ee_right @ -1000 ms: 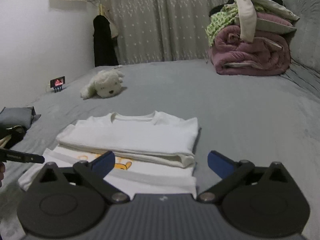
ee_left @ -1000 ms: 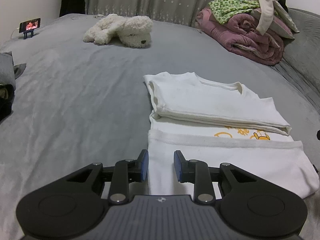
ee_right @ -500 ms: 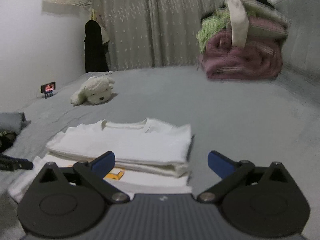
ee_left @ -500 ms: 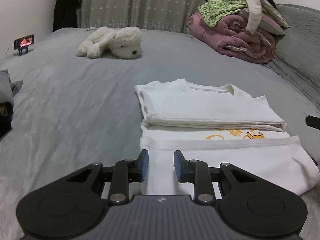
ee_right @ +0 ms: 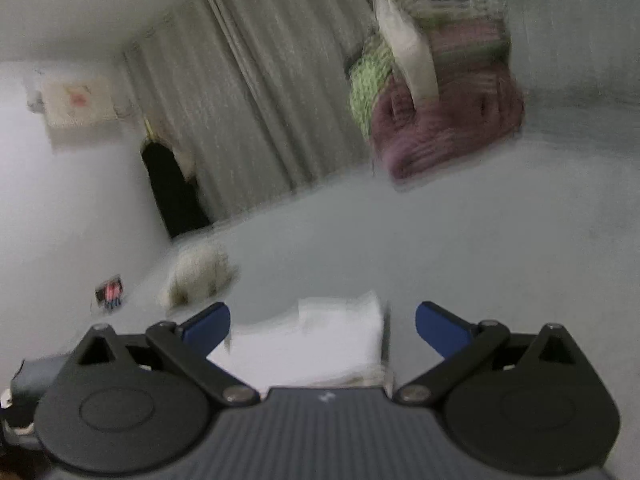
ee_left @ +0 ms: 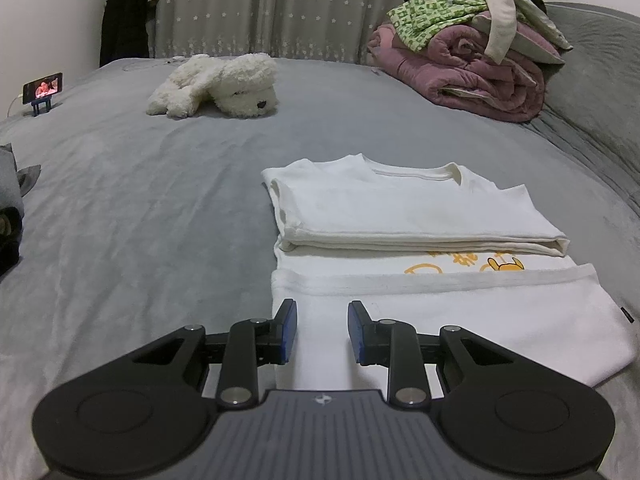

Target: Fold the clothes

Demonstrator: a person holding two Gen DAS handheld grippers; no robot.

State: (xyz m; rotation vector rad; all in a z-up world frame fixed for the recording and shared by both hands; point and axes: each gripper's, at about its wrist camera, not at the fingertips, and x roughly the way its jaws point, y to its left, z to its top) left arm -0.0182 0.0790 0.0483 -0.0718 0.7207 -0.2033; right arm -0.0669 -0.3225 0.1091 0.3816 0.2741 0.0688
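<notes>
White shirt (ee_left: 420, 320) | under left gripper (ee_left: 322, 330) jaws; ungripped

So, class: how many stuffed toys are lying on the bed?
1. The white plush dog lies on the grey bed, far left of the folded white T-shirt. Others may be hidden behind the laundry pile.
</notes>
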